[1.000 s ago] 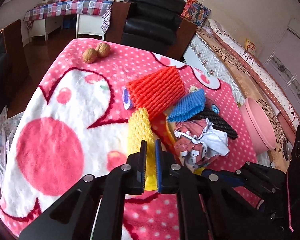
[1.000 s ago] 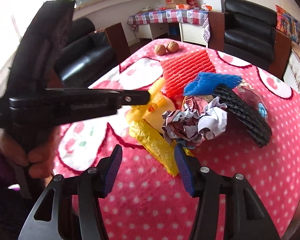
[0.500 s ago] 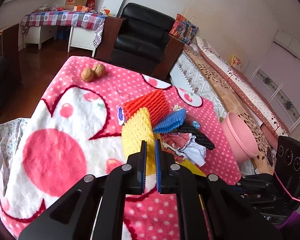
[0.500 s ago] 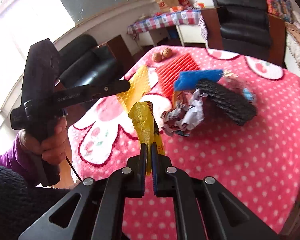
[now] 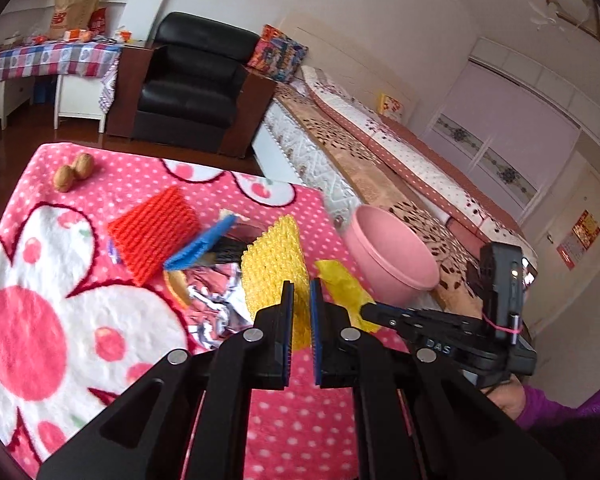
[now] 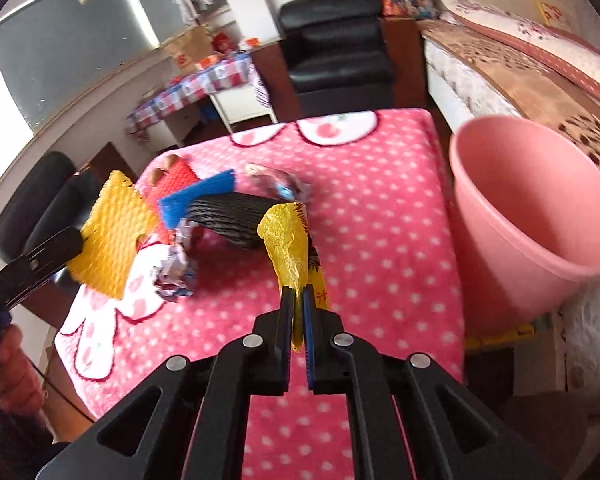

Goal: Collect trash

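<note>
Gripping yellow foam net (image 5: 274, 268), left hand-held gripper (image 5: 300, 294); right hand-held gripper (image 6: 298, 300) clamping yellow wrapper (image 6: 288, 240)

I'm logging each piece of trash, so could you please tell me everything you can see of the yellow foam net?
The yellow foam net is a flat, roughly rectangular sleeve of bright yellow foam mesh with a knobbly, open weave. The left gripper is shut on its lower edge and holds it upright in the air, above the pink dotted blanket and in front of the remaining trash pile. One lower edge looks notched. Only the fingers touch it.
</note>
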`<state>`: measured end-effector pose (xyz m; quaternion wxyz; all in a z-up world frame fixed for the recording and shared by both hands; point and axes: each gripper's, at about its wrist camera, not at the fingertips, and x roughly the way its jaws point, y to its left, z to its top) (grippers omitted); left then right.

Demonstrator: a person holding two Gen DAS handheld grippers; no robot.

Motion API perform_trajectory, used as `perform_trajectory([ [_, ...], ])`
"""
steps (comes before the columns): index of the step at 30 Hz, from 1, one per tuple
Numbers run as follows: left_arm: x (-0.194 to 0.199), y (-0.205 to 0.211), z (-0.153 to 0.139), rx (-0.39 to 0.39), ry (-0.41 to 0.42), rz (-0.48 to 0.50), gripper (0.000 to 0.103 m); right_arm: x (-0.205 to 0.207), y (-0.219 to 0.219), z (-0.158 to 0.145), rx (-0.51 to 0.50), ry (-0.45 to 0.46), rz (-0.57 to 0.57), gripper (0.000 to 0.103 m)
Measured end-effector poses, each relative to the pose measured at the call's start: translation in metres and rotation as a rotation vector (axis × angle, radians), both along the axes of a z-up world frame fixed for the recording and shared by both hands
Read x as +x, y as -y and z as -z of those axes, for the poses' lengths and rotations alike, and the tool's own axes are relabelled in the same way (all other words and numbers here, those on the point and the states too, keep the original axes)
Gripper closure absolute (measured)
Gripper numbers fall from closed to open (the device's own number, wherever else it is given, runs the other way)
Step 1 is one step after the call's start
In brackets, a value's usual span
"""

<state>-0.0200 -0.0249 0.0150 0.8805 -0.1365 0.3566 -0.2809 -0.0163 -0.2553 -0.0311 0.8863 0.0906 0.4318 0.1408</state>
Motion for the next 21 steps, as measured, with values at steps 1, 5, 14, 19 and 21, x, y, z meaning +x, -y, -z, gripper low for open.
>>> perform_trajectory([
  [1, 0.002, 0.008, 0.003, 0.001, -0.013, 0.036, 0.096, 0.000, 0.002, 0.003, -0.010, -0.006, 0.014, 0.098],
  [5, 0.015, 0.039, 0.024, 0.061, -0.060, 0.107, 0.096, 0.002, 0.006, 0.014, -0.032, -0.021, 0.037, 0.097],
  [14, 0.041, 0.049, 0.070, 0.191, -0.202, 0.044, 0.095, 0.001, -0.002, 0.033, -0.024, -0.059, -0.006, 0.072],
  [19, 0.044, 0.049, 0.076, 0.258, -0.219, 0.029, 0.087, -0.001, -0.012, 0.030, -0.045, -0.034, -0.026, 0.056],
  [21, 0.043, 0.048, 0.076, 0.272, -0.216, 0.025, 0.086, -0.001, -0.014, 0.030, -0.043, -0.032, -0.034, 0.056],
])
